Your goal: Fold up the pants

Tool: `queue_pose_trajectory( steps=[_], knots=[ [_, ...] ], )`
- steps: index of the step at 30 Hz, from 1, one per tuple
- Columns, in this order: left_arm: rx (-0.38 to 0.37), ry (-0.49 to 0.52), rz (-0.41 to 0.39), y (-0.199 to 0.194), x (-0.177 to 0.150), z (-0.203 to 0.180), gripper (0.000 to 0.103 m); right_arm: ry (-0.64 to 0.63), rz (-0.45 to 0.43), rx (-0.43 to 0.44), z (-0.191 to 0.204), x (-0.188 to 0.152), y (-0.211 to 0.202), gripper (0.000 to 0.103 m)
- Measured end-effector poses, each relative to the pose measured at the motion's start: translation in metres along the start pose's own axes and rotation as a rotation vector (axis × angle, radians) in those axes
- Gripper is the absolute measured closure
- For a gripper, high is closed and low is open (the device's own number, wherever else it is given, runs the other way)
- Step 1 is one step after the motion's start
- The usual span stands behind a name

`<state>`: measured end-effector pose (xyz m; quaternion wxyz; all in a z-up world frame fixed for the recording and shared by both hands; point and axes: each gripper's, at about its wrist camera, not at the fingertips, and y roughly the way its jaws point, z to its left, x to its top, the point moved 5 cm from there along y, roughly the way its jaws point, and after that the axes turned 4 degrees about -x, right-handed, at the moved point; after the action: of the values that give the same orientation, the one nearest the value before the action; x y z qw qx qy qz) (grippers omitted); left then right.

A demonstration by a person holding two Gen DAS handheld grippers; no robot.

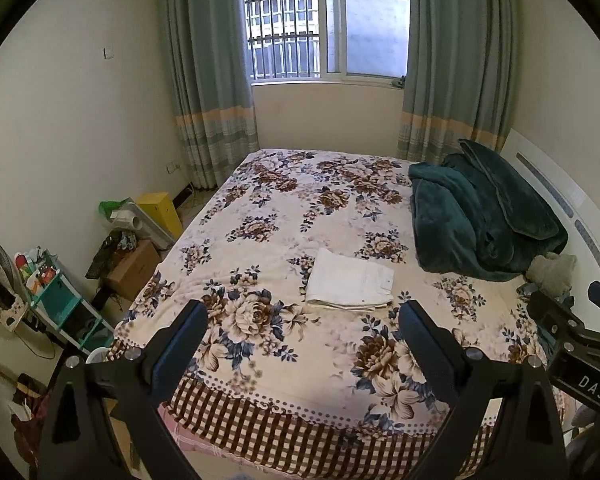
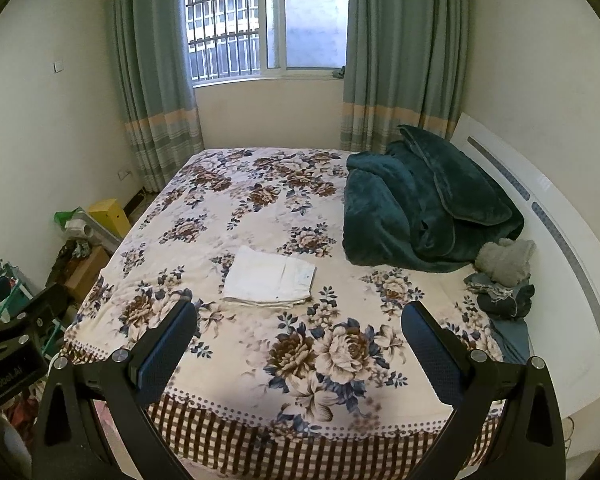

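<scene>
White pants (image 1: pixel 350 280) lie folded into a neat flat rectangle on the floral bedspread (image 1: pixel 260 208), near the bed's middle; they also show in the right wrist view (image 2: pixel 268 278). My left gripper (image 1: pixel 302 312) is open and empty, held above the bed's near edge, short of the pants. My right gripper (image 2: pixel 300 314) is open and empty too, held back over the near edge, with the pants ahead and to its left. The right gripper's body shows at the right edge of the left wrist view (image 1: pixel 572 332).
A dark green blanket (image 2: pixel 428 208) is heaped at the bed's right by the white headboard (image 2: pixel 540 208). Grey and denim clothes (image 2: pixel 504 276) lie beside it. Boxes (image 1: pixel 136 268), a yellow box (image 1: pixel 162 212) and a teal shelf (image 1: pixel 60 300) stand on the floor at left.
</scene>
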<state>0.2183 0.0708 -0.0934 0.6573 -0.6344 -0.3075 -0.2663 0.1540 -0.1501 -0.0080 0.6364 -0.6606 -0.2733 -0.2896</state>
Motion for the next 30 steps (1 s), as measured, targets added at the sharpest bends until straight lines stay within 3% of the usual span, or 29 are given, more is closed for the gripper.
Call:
queue_pose_trajectory(
  steps=[30],
  knots=[
    [-0.001,-0.016,0.010,-0.009,-0.004,-0.008,0.006,-0.004,0.009,0.010,0.003,-0.010,0.004,0.000]
  ],
)
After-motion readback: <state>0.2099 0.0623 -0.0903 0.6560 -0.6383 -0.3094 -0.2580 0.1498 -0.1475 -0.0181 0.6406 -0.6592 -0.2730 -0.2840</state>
